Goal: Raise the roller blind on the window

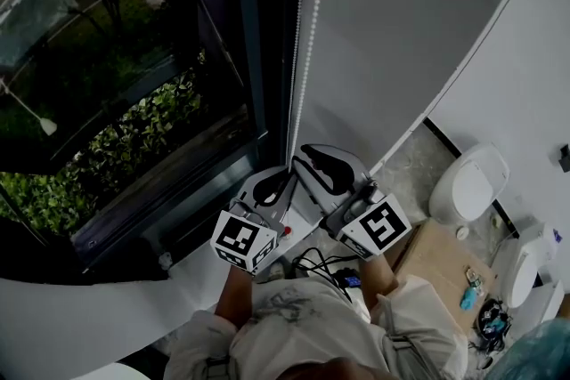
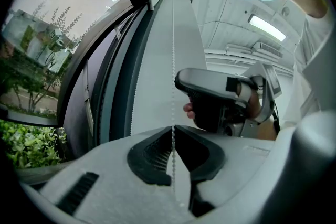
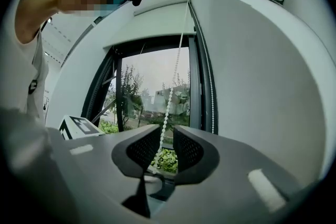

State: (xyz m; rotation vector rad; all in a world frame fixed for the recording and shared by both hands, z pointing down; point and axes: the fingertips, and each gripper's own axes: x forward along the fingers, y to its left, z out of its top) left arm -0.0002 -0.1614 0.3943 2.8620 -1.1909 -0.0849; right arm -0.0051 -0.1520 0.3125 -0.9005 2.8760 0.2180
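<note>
Chain hangs beside window, blind covering only its top; left gripper jaws clamped on chain, right gripper jaws apart astride it, untouching; likely risk: right closes off-line and misses, or left slips and blind drops.

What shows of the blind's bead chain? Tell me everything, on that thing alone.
The bead chain is a thin white string of small round beads, plastic by its look. Two strands hang beside the dark window frame. One strand runs straight up through the left tool, whose jaws are shut on it. In the right gripper view, a strand slants between the open jaws of the right tool, not pinched by them. The other strand hangs close along the frame.
</note>
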